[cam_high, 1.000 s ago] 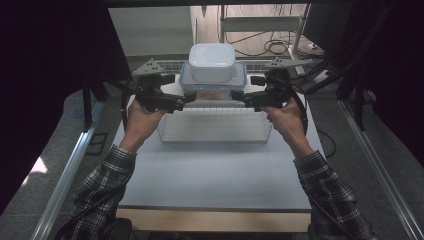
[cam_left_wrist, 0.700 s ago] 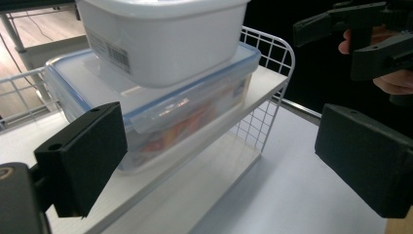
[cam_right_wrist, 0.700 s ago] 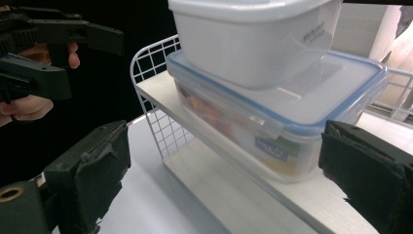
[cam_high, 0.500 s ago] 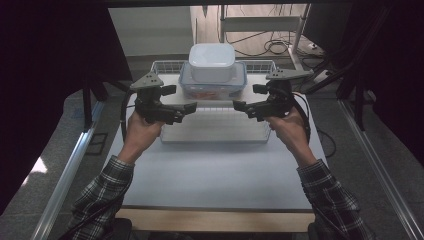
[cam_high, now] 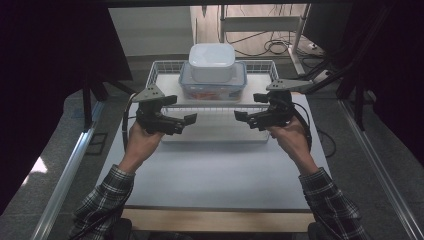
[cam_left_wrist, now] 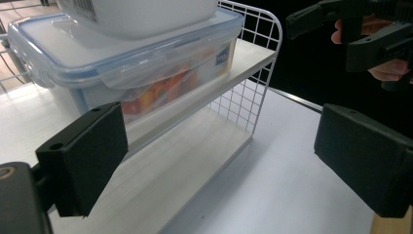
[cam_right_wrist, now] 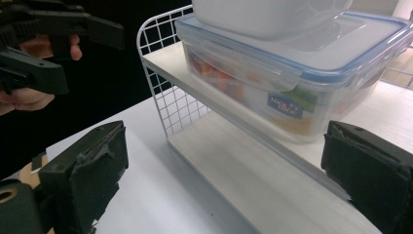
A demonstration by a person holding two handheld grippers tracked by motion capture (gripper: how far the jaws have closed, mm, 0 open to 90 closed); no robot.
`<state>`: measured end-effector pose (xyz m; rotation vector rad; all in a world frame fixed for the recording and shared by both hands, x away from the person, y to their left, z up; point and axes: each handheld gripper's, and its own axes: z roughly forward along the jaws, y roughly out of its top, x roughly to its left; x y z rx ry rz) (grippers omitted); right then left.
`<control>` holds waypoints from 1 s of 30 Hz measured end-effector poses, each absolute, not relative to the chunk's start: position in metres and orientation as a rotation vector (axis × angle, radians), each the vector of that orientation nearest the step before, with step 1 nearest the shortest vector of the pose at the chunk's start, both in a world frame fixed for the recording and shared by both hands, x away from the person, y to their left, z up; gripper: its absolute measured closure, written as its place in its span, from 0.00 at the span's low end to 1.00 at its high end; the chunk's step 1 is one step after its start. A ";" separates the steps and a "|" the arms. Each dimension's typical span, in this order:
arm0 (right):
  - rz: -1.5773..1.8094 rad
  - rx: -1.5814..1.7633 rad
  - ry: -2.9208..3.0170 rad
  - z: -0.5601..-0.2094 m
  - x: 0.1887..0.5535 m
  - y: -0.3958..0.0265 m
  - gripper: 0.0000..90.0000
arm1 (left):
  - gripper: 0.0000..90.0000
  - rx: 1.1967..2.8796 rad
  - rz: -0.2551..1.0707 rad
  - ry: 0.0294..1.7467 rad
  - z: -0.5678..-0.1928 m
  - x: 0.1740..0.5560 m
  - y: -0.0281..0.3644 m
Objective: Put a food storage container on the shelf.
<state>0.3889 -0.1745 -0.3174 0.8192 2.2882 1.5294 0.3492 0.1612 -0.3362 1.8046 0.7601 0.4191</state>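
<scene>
High view puts the clear lidded food container on the top shelf of the white wire rack, with a white tub stacked on its lid, so the placing looks done. Orange and red food shows through the container's wall (the tub's contents are hidden). Left claw and right claw hover apart over the tabletop, both wide and empty; what seems left is withdrawing.
</scene>
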 end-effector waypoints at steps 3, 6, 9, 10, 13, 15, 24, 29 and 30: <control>1.527 0.813 2.289 -0.320 0.387 -0.174 0.04 | 0.06 1.812 0.414 0.763 -0.342 0.348 0.161; 1.533 0.803 2.302 -0.323 0.385 -0.173 0.04 | 0.06 1.818 0.407 0.764 -0.346 0.347 0.159; 1.527 0.792 2.311 -0.326 0.383 -0.172 0.04 | 0.05 1.825 0.404 0.762 -0.350 0.345 0.158; 1.526 0.790 2.316 -0.326 0.382 -0.172 0.04 | 0.05 1.827 0.405 0.760 -0.351 0.344 0.157; 1.527 0.781 2.320 -0.329 0.379 -0.171 0.04 | 0.05 1.832 0.403 0.754 -0.354 0.341 0.156; 1.521 0.774 2.322 -0.330 0.377 -0.171 0.04 | 0.05 1.836 0.407 0.752 -0.356 0.339 0.155; 1.519 0.782 2.330 -0.344 0.372 -0.172 0.01 | 0.05 1.838 0.411 0.751 -0.367 0.330 0.156; 1.519 0.790 2.336 -0.353 0.370 -0.174 0.00 | 0.05 1.846 0.405 0.753 -0.377 0.325 0.157; 1.517 0.788 2.336 -0.354 0.369 -0.174 0.00 | 0.04 1.846 0.407 0.754 -0.379 0.324 0.157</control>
